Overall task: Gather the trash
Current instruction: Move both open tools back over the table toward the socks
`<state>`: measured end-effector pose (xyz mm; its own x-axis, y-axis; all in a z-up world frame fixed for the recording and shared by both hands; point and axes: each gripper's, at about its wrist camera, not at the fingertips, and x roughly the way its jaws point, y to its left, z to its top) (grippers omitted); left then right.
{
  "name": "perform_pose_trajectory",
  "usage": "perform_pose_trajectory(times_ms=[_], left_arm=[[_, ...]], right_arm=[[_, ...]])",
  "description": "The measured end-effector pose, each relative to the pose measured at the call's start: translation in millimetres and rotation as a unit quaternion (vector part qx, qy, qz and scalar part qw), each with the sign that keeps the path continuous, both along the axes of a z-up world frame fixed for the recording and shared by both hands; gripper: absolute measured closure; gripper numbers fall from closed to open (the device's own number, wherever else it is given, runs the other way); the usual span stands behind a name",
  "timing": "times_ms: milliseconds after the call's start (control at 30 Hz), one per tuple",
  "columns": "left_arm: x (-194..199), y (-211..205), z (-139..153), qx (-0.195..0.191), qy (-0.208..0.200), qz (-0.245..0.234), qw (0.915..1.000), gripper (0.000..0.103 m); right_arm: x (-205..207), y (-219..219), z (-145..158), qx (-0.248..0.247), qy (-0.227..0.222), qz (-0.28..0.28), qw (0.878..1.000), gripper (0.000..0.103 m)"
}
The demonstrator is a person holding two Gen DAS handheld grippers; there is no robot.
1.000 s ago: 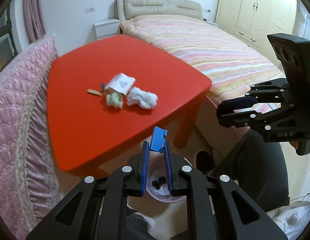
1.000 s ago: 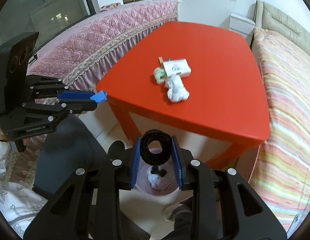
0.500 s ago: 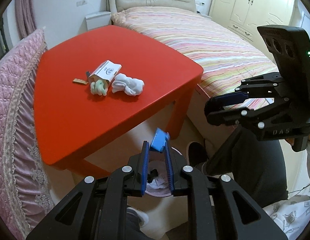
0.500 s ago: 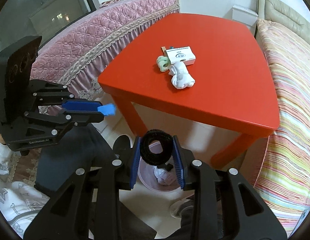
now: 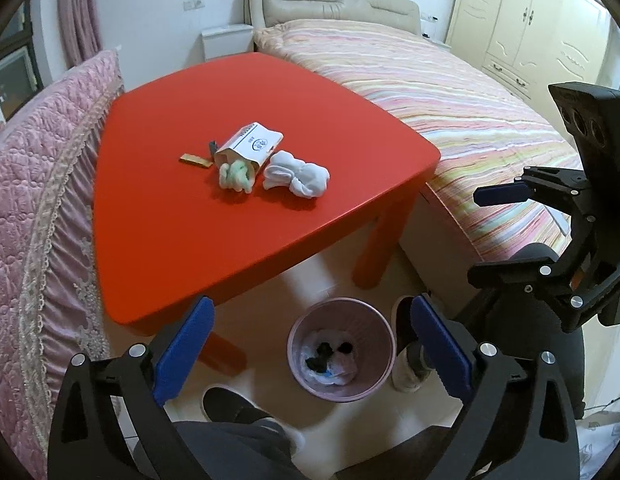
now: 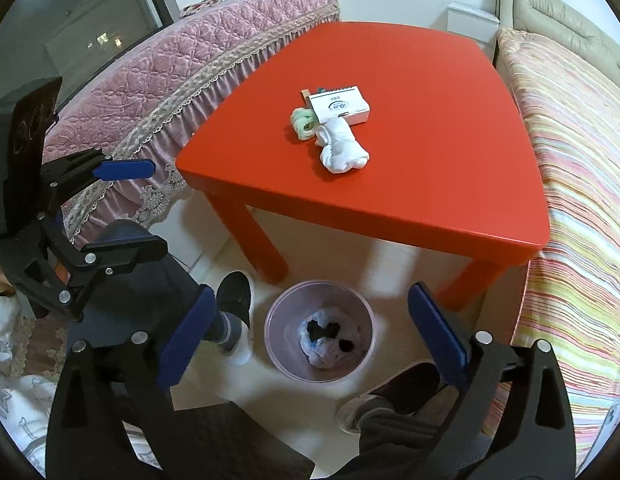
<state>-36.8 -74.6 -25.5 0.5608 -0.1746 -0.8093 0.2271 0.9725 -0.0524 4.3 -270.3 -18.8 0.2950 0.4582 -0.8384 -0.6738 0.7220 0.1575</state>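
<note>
Left tongs [image 5: 310,344] and right tongs [image 6: 310,332]: just opened wide, empty, above the bin [image 5: 341,390]. Box [image 5: 252,146], white wad [image 5: 298,174], green wad [image 5: 236,176]: mid-worktop [image 5: 158,240]. Likely light; wads soft, pinch mid-bulk; box by its long sides.

Bright, even light; fisheye-warped edges

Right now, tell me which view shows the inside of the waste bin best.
The right wrist view: the waste bin opens almost straight up, showing its bottom. The left wrist view sees the bin more obliquely, its near wall hiding part of the contents.
</note>
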Motion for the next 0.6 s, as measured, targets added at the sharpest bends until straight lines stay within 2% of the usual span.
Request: perform_pose_trajectory(times_ms=[600], left_arm=[[0.3,8.0,2.8,-0.002,0.001,0.009,1.0,0.008]], right_arm=[[3.7,0.9,8.0,0.012,0.003,-0.003,1.0,0.004]])
